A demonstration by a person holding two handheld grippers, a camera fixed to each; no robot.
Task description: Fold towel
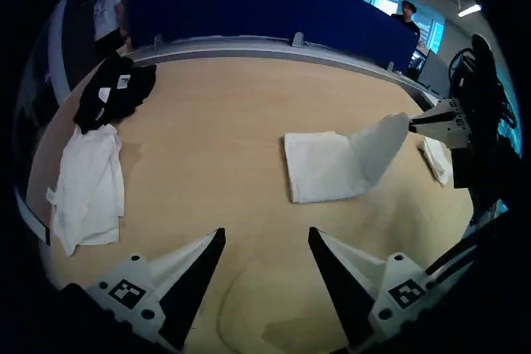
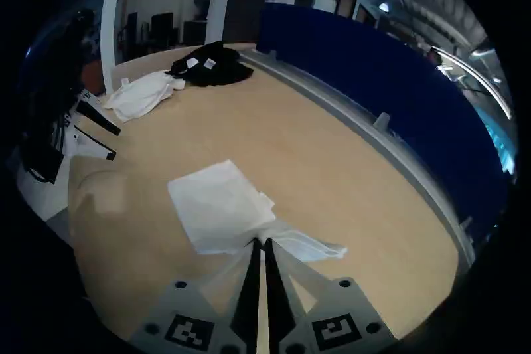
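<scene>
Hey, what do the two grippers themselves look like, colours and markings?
Both the left gripper and right gripper have white wedge-shaped bases with tapering black fingers, each carrying a square black-and-white marker. A black cable runs beside the left one.

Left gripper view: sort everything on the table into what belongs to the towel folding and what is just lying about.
In the job:
white towel, partly folded
right gripper, shut on its lifted corner
left gripper, open, holding nothing

Lying about:
crumpled white cloth at the view's left
black garment behind it
small folded white cloth beside the right gripper
</scene>
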